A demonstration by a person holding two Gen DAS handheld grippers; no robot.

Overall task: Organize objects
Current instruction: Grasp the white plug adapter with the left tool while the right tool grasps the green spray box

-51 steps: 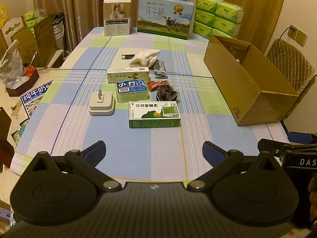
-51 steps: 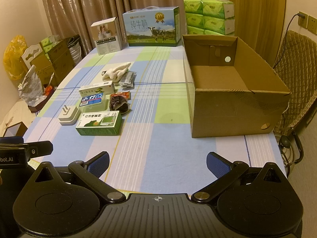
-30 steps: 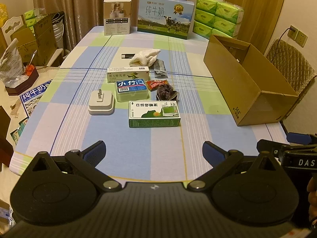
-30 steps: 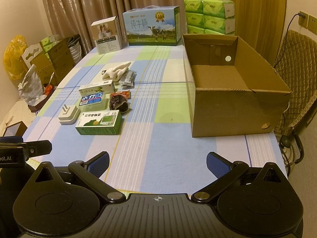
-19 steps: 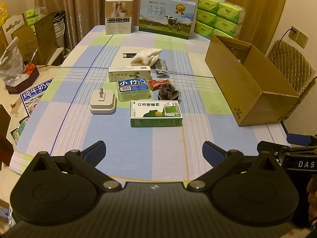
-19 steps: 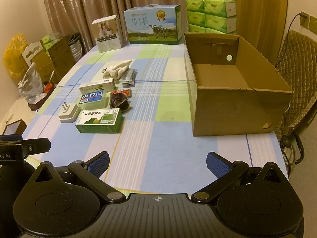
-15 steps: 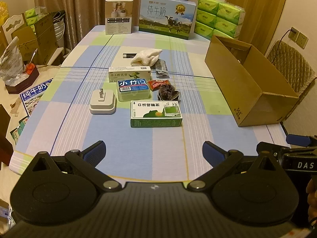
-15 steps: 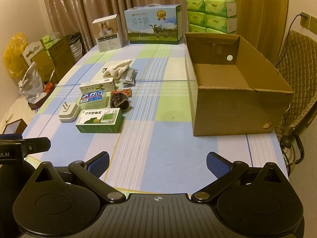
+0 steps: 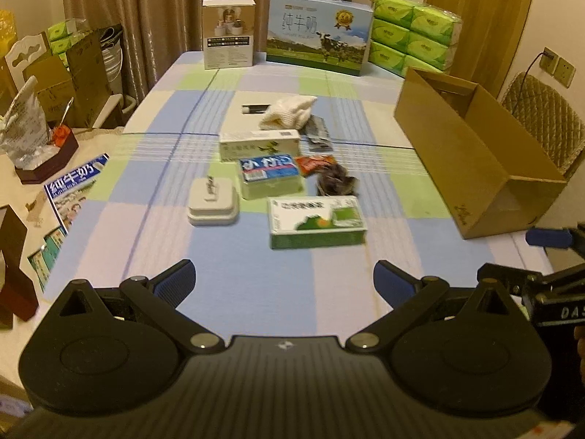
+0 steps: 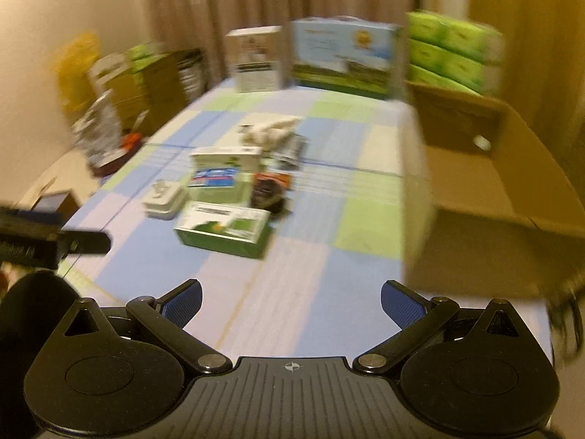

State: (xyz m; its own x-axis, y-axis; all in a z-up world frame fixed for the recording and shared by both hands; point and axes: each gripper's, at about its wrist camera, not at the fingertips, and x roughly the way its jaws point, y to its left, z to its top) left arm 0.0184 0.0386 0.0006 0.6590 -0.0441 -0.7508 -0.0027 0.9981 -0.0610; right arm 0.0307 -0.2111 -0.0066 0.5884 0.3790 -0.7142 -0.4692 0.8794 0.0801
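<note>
Green box (image 9: 317,222) lies nearest both gaping grippers.

left gripper (image 9: 283,287): jaws spread wide, nothing between the blue pads, level, pointing forward | right gripper (image 10: 291,301): jaws spread wide, gap bare, level, view blurred | relation: each gripper's tip shows at the outer edge of the other's view, side by side, apart
</note>
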